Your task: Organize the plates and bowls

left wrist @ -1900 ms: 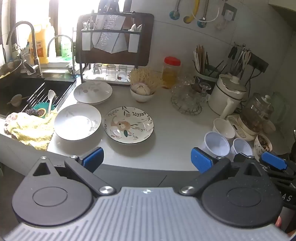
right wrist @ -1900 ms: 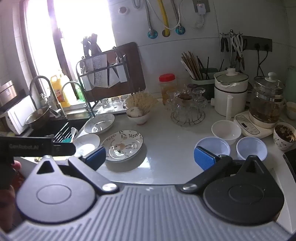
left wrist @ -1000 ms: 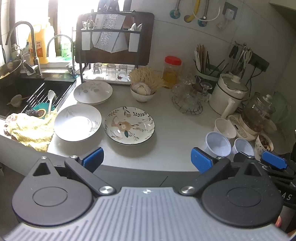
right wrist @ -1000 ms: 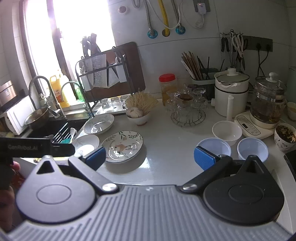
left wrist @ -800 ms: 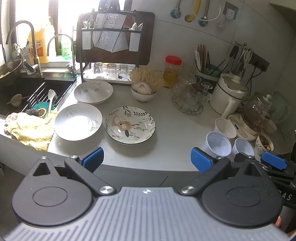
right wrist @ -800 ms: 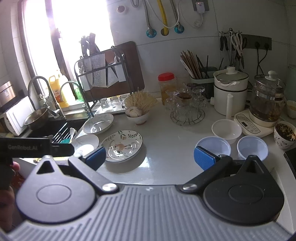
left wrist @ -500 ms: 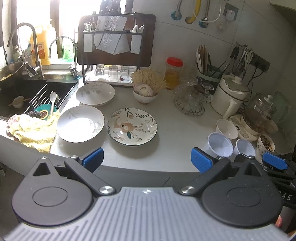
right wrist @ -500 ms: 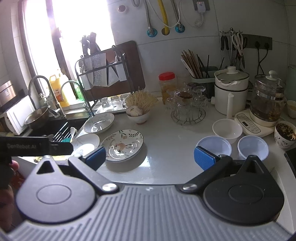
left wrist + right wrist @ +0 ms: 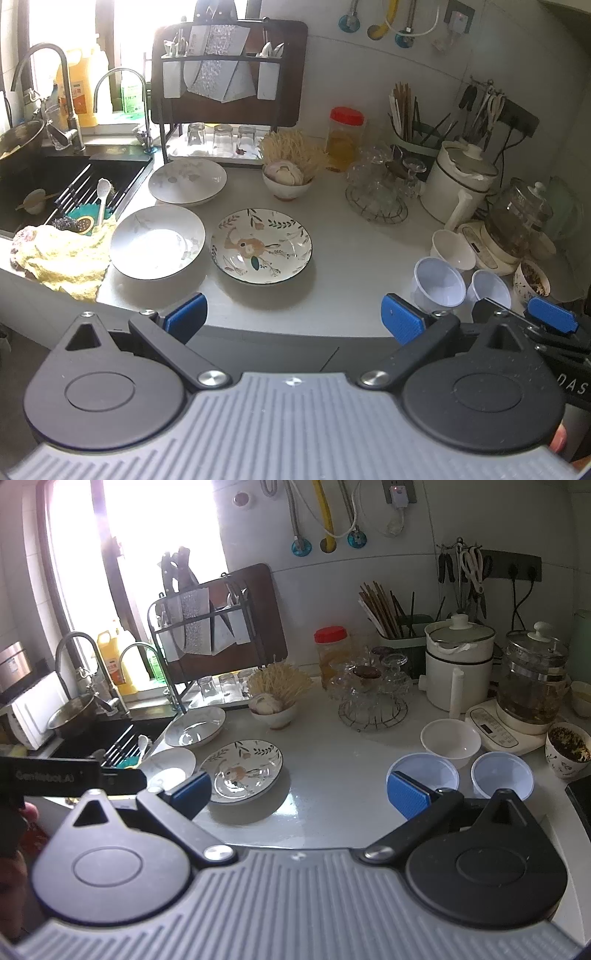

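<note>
Left wrist view — both grippers hang short of the tabletop (image 9: pixel 351 258), holding nothing.

The left gripper (image 9: pixel 293 319) has its blue-padded fingers (image 9: pixel 184 317) spread wide, and the right gripper (image 9: pixel 299 794) is spread just as wide. Three plates sit on the left side: a floral plate (image 9: pixel 260 245) in the middle, a white plate (image 9: pixel 157 242) just left of it beside a yellow cloth (image 9: pixel 62 258), and a third plate (image 9: pixel 187 181) farther back by the sink (image 9: pixel 74 173). On the right — two pale blue bowls (image 9: pixel 423 773) side by side, with a white bowl (image 9: pixel 450 740) just behind them near the kettle base (image 9: pixel 498 731).
</note>
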`<state>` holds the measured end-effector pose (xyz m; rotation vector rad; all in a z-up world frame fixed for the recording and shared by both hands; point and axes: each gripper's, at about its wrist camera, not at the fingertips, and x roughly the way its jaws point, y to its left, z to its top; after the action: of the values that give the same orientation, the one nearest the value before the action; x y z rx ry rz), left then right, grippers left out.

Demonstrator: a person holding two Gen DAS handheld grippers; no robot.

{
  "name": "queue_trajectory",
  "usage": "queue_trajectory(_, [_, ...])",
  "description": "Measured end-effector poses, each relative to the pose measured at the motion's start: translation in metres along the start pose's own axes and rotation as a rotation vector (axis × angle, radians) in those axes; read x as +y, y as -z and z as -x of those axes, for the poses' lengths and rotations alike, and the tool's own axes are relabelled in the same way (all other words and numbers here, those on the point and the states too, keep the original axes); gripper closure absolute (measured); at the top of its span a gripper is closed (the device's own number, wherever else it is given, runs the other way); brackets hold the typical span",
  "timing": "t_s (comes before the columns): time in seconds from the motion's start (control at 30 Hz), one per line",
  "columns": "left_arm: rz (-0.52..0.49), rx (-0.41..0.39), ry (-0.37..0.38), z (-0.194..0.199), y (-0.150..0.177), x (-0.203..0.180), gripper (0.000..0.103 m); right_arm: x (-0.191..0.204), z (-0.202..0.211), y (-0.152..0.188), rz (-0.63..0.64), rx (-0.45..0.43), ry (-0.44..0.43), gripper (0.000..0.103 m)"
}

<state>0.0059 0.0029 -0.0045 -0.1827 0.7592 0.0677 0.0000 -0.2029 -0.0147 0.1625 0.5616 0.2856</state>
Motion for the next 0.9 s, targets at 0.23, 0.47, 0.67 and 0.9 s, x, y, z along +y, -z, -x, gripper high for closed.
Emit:
queue_trajectory(0.23, [-0.004,0.016,0.016,-0.012,-0.005,-0.001,0.001,0.0,-0.004,0.0,-0.017,0.008,0.005,0.0])
queue_trajectory(0.47, [0.026,0.031,0.001,-0.021,-0.012,0.004,0.001,-0.001,-0.01,-0.003,-0.017,0.012,0.014,0.0])
queue_trajectory(0.67, [0.042,0.033,-0.003,-0.022,-0.013,0.008,0.001,-0.003,-0.013,-0.006,-0.007,0.014,-0.006,0.0])
queue_trajectory(0.9, [0.052,0.041,-0.024,-0.024,-0.011,0.011,0.001,-0.007,-0.02,-0.005,-0.009,0.033,-0.025,0.0])
